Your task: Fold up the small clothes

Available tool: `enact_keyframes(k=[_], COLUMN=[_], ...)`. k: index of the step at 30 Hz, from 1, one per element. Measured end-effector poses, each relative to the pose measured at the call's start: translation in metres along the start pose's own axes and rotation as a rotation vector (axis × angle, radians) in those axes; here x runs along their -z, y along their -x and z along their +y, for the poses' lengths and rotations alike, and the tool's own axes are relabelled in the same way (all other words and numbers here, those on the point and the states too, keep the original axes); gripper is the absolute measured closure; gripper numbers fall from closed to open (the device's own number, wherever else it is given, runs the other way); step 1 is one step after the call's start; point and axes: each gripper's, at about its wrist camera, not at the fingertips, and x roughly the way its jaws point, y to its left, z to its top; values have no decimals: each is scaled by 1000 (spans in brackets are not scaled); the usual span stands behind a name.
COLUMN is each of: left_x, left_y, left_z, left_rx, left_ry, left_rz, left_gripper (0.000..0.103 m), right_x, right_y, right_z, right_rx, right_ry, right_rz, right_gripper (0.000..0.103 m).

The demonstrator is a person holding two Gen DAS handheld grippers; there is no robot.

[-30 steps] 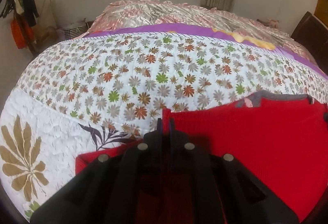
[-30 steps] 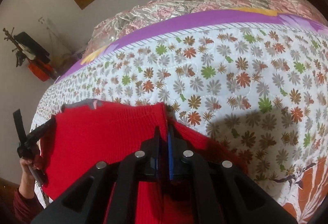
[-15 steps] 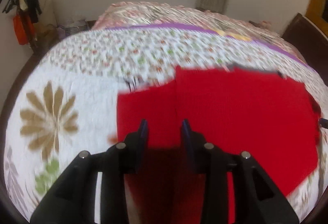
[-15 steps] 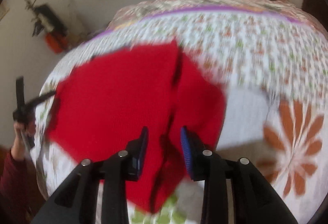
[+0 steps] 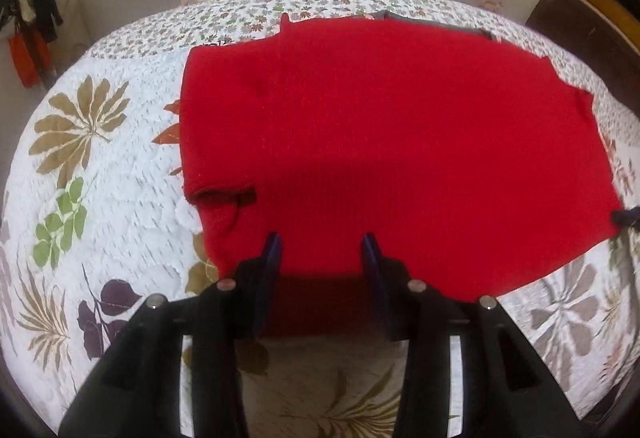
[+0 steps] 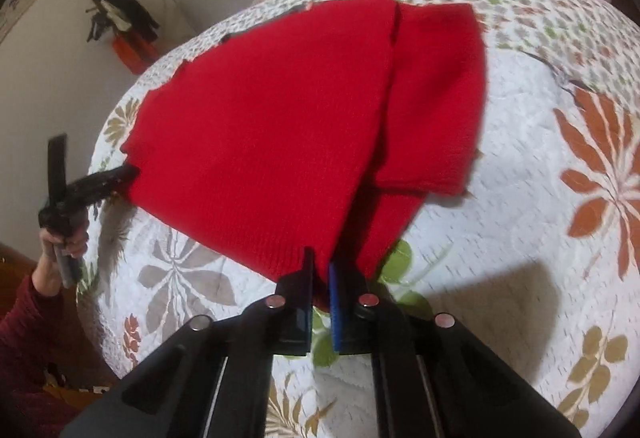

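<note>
A bed [image 5: 120, 197] under a white quilted cover [image 6: 520, 217] printed with large leaves and small flowers is filling both views. A red knitted garment [image 5: 400, 141] is lying spread on the cover, one side folded over beneath the top layer.

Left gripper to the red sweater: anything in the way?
Nothing visible. The left gripper is open, its jaws standing either side of the red sweater at its near edge. Around it there is only the bedspread. The right gripper is shut on a sweater corner.
</note>
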Motion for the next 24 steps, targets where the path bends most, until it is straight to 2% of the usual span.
enact_keyframes(k=[3,8,11,12,13,15,17,19,24], left_x=[0,0,-6,-9,-12,-23,-36,-49,-73], left_y=[-7,-8,4,10,15,27,29,23,-10], left_z=[4,4,3,3,3,-1,-7,-14,-26], left_rx=[0,-10,6,26,41,48,33,27,12], left_ry=[7,14,39,50,59,74,71,77,79], left_rz=[7,3,21,14,3,-31,-39,-35,4], left_gripper=[60,60,60,60,58,52,51,51,51], right_x=[6,5,1,-3,-6,-15,-27,-45,-91], right_y=[-15,-16,-1,8,15,25,30,31,7], right_z=[-8,-8,-8,-8,-10,-14,-15,-12,-1], right_rx=[32,28,6,12,26,62,82,73,63], right_ry=[-21,-32,-47,-51,-57,-76,-84,-91,-86], right_rz=[59,56,31,5,-15,-51,-66,-82,-78], right_gripper=[98,97,83,75,61,50,53,61,69])
